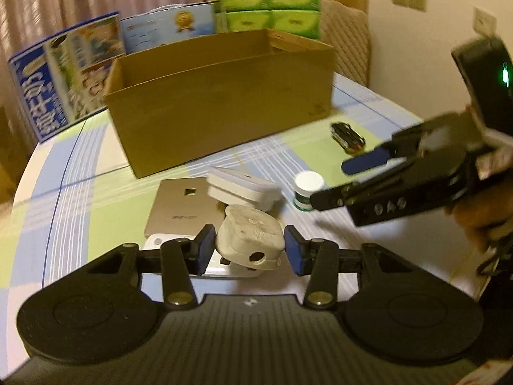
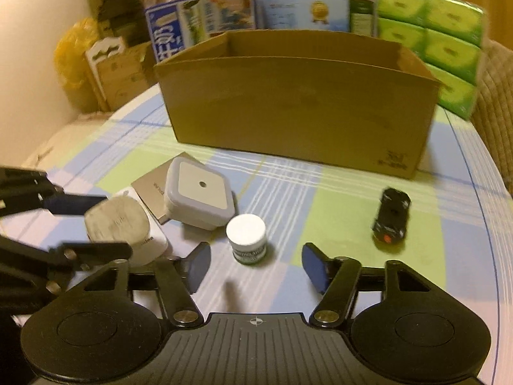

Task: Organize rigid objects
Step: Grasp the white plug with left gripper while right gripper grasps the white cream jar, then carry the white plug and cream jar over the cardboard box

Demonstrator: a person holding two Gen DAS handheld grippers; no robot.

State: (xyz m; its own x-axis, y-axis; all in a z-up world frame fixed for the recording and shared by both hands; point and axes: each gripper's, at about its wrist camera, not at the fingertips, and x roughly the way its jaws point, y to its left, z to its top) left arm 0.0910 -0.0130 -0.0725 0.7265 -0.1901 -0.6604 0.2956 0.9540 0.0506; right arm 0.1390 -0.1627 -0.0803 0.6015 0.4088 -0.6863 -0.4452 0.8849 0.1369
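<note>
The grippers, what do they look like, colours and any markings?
Both are matte black. The left gripper and right gripper have dark blue finger pads, brass-coloured pivot pins, round black discs either side and a ribbed base with a small white crosshair mark. A green light glows on the right one's housing.
</note>
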